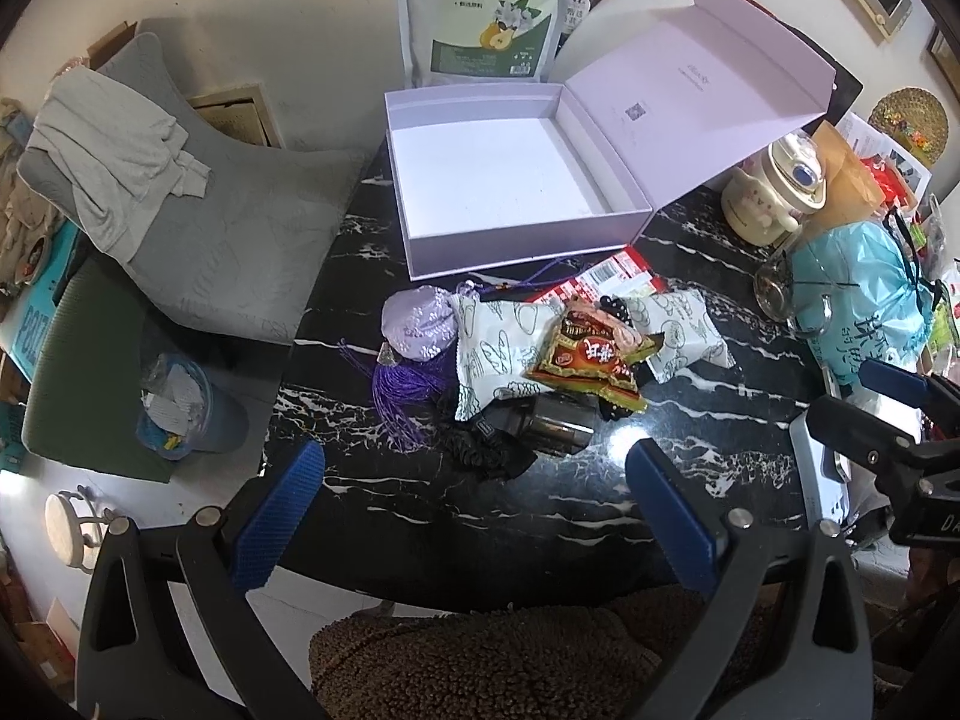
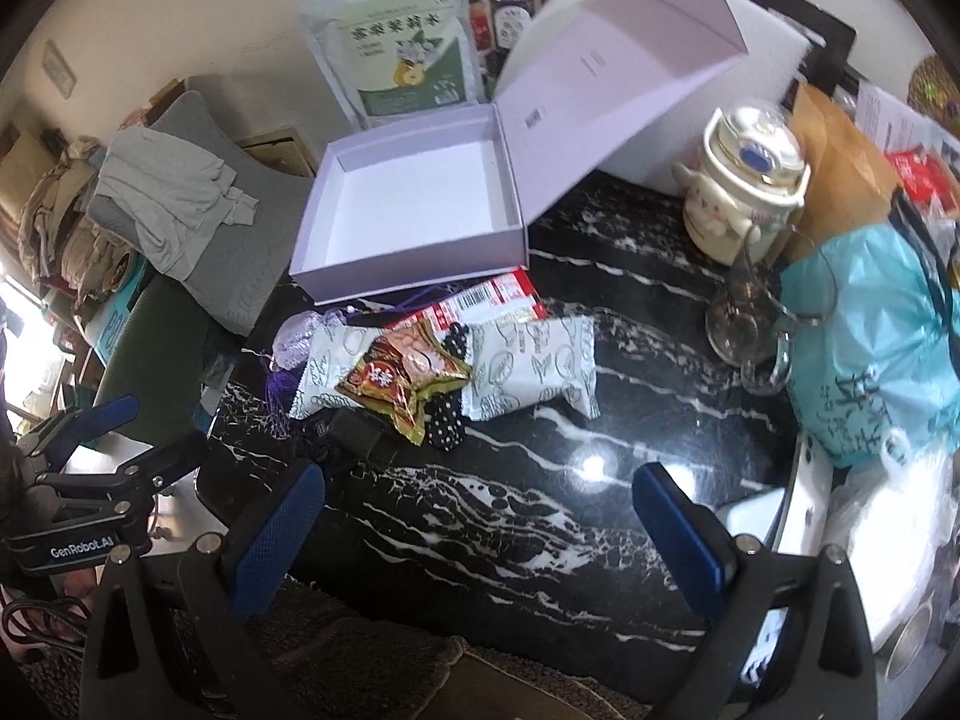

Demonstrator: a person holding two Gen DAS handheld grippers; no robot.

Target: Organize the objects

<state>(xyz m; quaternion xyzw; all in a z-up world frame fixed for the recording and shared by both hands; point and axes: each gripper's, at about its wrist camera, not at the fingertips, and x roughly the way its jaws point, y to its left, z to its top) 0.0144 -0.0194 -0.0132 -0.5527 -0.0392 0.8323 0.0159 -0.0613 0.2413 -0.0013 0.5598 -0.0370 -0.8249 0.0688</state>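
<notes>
The pile of snack packets (image 1: 558, 348) lies overlapped on the dark surface (image 1: 540, 498) just before the empty lilac box (image 1: 504, 180), so I risk dragging neighbours along. My left gripper (image 1: 474, 480) and right gripper (image 2: 480, 504) both hover with jaws spread, holding nothing; the glass mug (image 2: 750, 324) nearby could tip.

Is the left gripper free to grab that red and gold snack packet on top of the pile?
Probably yes. The left gripper is open and empty, and the red and gold snack packet lies uppermost on the pile, uncovered. Only bare black marble table and a dark metal cylinder lie between them.
</notes>
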